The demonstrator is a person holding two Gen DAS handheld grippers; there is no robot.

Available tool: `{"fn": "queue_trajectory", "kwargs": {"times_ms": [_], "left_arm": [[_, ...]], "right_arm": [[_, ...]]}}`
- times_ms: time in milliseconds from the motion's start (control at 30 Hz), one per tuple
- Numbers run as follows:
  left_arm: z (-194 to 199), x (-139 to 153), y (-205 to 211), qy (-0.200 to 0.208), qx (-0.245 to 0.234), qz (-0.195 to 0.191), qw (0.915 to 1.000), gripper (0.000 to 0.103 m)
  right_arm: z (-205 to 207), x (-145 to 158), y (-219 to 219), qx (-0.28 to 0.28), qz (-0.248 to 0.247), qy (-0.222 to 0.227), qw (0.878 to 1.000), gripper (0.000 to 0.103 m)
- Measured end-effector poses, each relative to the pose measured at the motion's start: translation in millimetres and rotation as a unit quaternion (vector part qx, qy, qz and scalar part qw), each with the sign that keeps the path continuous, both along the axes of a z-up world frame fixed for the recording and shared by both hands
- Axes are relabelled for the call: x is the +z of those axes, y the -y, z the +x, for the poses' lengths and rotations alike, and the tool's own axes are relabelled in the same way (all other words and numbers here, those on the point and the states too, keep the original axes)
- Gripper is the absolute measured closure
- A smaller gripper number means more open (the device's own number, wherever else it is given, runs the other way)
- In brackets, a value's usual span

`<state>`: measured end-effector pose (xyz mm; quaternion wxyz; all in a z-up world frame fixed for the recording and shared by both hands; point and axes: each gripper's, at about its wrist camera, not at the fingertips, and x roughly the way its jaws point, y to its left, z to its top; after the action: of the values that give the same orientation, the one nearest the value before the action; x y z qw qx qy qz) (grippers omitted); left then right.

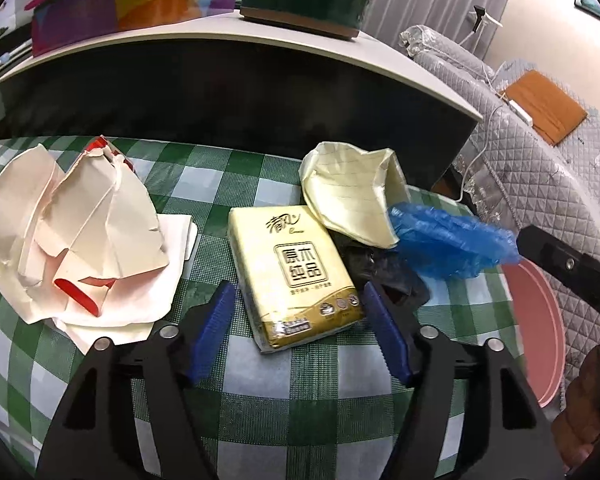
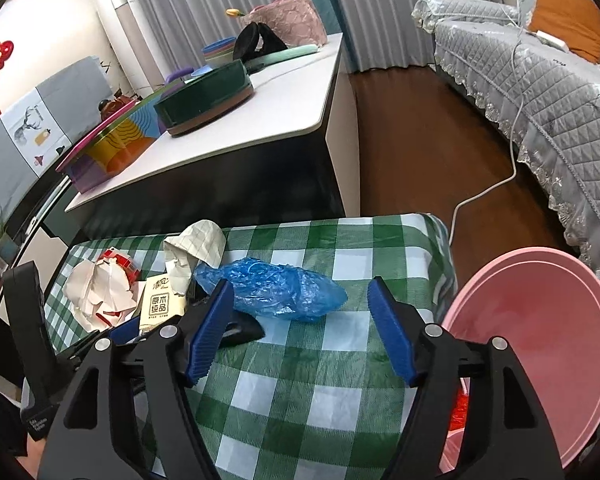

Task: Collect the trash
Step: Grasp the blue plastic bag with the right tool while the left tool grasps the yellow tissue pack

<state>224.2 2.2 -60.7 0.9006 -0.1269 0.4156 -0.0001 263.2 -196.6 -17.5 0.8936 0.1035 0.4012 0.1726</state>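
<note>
1. Two grippers hang over the bench (image 2: pixel 332 392) with its green check cloth. Both have jaws wide open and hold nothing.
2. Left gripper (image 1: pixel 300 332) has the tissue pack (image 1: pixel 292 276) between its jaws, but they do not press on it. The pack looks soft and squashy, with a smooth wrapper that may slip. Squeeze it across its two long sides.
3. Right gripper (image 2: pixel 300 328) points at the blue plastic cover (image 2: pixel 276 288). It looks very light, thin and floppy. Pinch it at the thick bunched middle.
4. Crumpled white paper (image 1: pixel 72 236) and yellow paper (image 1: pixel 348 192) lie near. They look light and will crush easily.
5. Pink bin (image 2: pixel 540 344) waits just beside the bench.
</note>
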Motion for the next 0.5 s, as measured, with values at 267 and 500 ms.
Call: {"fn": "queue_trajectory", "kwargs": {"times_ms": [267,500], "left_arm": [[4.6,0.3,1.6,0.0,-0.004,0.01,0.9999,0.034],[7.5,-2.1,4.6,-0.005,-0.002,0.02,0.9998,0.034]], "right_arm": [[12.8,-15.4,-5.4,0.002,0.003,-0.021,1.0,0.034],[12.5,-19.1,-13.8,0.019,-0.009,-0.026,0.999,0.073]]}}
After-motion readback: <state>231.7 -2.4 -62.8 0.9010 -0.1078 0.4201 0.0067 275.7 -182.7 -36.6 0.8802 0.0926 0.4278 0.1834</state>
